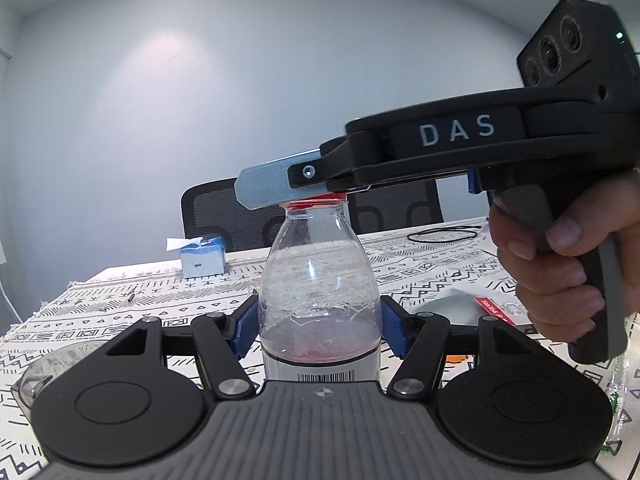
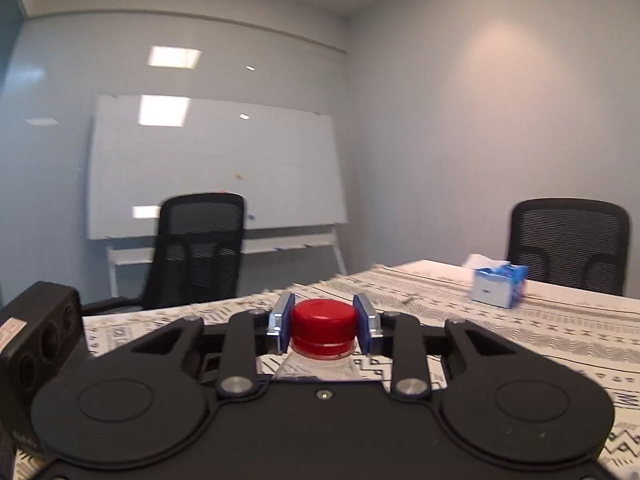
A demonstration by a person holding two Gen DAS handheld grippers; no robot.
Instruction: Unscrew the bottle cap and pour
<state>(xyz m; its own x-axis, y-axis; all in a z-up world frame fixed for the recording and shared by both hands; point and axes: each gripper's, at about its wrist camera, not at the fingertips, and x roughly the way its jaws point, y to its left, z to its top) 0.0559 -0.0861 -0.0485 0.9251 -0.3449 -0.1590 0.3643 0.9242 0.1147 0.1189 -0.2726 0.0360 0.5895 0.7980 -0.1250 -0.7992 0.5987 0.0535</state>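
Bottle (image 1: 319,296) is standing upright on the patterned tablecloth (image 1: 432,268), the left gripper (image 1: 320,326) clamping its body from both sides while the right gripper (image 1: 320,194) is reaching in level from the right onto the red cap (image 1: 316,202).

Seen from the right wrist, the pads (image 2: 286,322) are flanking the cap (image 2: 322,322), seemingly touching it; whether they are squeezing is unclear.
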